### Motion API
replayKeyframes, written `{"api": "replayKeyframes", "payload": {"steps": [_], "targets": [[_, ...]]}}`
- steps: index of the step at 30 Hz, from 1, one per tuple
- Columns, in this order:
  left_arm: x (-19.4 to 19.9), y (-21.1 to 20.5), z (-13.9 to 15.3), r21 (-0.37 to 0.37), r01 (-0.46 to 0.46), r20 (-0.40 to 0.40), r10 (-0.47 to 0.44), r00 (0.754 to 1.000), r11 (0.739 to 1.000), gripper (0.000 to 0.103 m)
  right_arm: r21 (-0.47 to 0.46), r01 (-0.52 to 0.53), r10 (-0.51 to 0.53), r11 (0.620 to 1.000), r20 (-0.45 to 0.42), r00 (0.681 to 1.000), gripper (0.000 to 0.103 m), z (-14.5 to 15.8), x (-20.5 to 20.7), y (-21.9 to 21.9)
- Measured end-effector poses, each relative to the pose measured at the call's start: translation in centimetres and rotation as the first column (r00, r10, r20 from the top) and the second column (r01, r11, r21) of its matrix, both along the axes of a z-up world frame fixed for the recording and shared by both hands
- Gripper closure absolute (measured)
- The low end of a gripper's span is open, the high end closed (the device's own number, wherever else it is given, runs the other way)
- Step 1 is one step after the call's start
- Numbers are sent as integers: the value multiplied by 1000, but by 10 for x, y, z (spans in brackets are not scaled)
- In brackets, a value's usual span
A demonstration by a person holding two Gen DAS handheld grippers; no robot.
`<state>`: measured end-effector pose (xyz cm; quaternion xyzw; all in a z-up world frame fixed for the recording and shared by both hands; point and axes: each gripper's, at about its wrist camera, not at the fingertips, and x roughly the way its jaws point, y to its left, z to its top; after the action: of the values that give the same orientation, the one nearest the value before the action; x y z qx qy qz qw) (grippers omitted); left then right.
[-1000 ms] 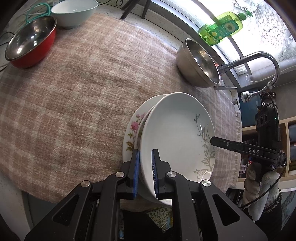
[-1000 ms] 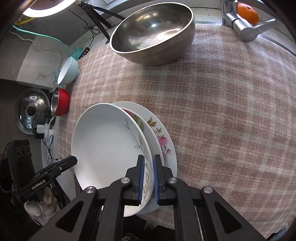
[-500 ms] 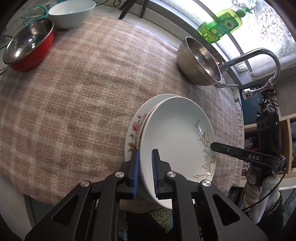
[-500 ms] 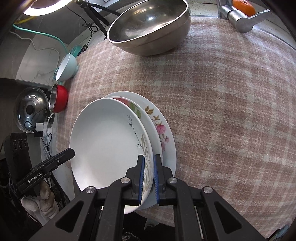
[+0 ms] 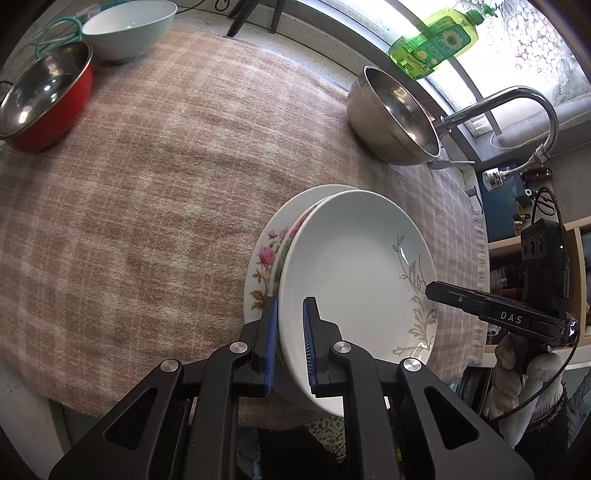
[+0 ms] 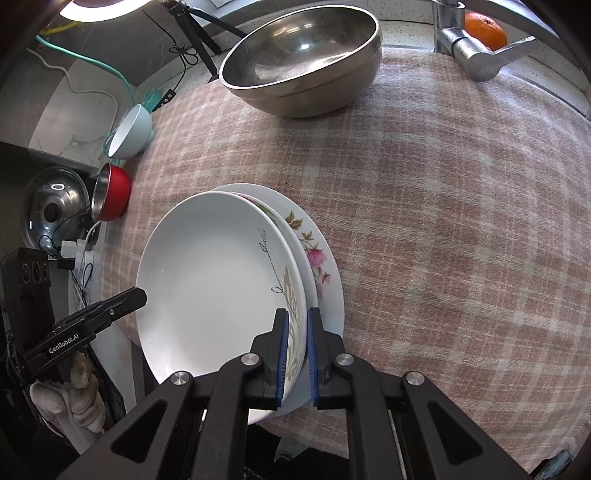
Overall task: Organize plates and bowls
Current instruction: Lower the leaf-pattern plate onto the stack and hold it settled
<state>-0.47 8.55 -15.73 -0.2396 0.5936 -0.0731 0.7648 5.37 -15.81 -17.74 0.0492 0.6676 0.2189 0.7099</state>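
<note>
A white plate with a grey leaf print [image 5: 354,273] [image 6: 214,280] tops a stack over a pink-flowered plate [image 5: 264,258] [image 6: 314,254] near the front edge of the plaid cloth. My left gripper [image 5: 290,332] is shut on one rim of the stack, my right gripper [image 6: 295,343] on the opposite rim. Each gripper shows in the other's view, the right at the stack's right edge [image 5: 491,310], the left at its left edge [image 6: 85,328]. How much of the stack rests on the cloth is unclear.
A large steel bowl [image 5: 395,118] [image 6: 306,62] stands at the back by the faucet [image 5: 517,107]. A red bowl with steel lining [image 5: 40,99] [image 6: 110,192] and a pale blue bowl [image 5: 129,27] [image 6: 131,133] stand at the far left. A green soap bottle [image 5: 434,37] and an orange [image 6: 485,26] sit behind.
The plate stack, held by both grippers, has shifted slightly back toward the table's front edge and sits a little lower; the bowls have not moved.
</note>
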Motion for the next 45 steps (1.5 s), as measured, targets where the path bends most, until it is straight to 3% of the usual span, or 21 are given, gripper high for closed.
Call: {"api": "replayKeyframes", "payload": {"steps": [28, 45], "targets": [[3, -4, 4, 78, 93, 14, -94, 995, 993, 92, -29, -15, 16, 999, 62, 998, 93, 3, -7, 5], [-1, 8, 13, 83, 60, 41, -63, 997, 995, 92, -28, 12, -9, 1000, 91, 996, 92, 6, -12, 3]]}}
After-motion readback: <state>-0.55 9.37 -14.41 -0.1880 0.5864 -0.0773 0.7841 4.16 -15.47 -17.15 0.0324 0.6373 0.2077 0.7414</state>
